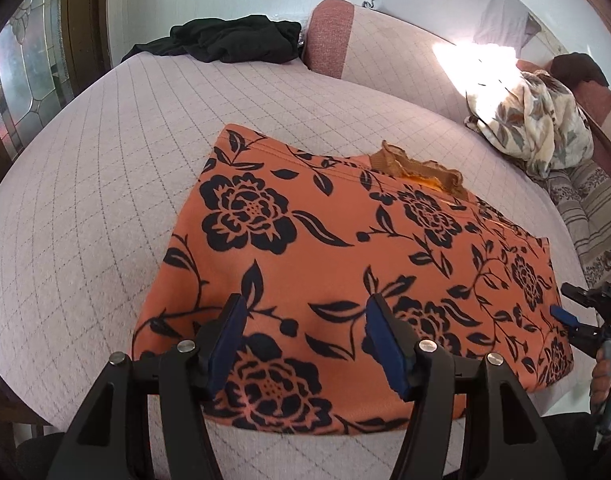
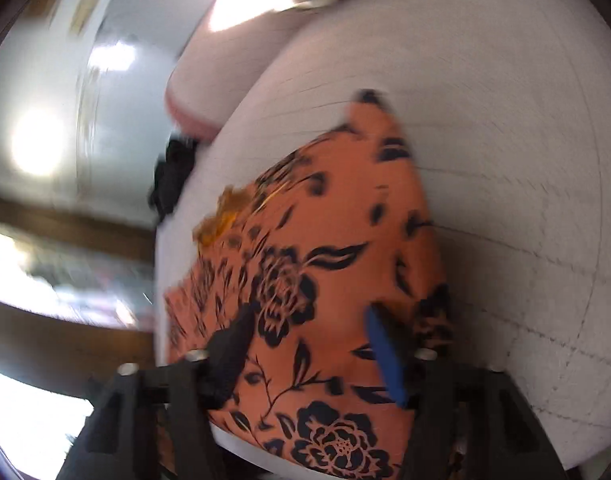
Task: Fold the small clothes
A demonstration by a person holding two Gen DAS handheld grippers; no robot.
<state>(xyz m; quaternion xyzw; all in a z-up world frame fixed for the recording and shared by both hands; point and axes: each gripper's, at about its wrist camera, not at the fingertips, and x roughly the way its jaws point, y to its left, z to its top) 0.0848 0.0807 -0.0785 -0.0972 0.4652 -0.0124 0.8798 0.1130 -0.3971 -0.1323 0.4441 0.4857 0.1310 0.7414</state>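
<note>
An orange floral garment (image 1: 345, 264) lay flat at the centre of a quilted bed (image 1: 85, 200), its near edge at the lower frame, its far edge showing a brown lace trim (image 1: 421, 168). The left gripper (image 1: 305, 340) hung released over the near hem, blue pads apart, nothing between them. Bare quilt spread wide to the left and beyond the cloth; a black garment (image 1: 233, 40) sat upper left, a floral blanket (image 1: 537, 120) upper right. The right gripper (image 2: 309, 344) also stood spread above the cloth in its own blurred view; in the left view only its tip showed at the right edge, cut off. Whether either gripper touched the fabric could not be told.
</note>
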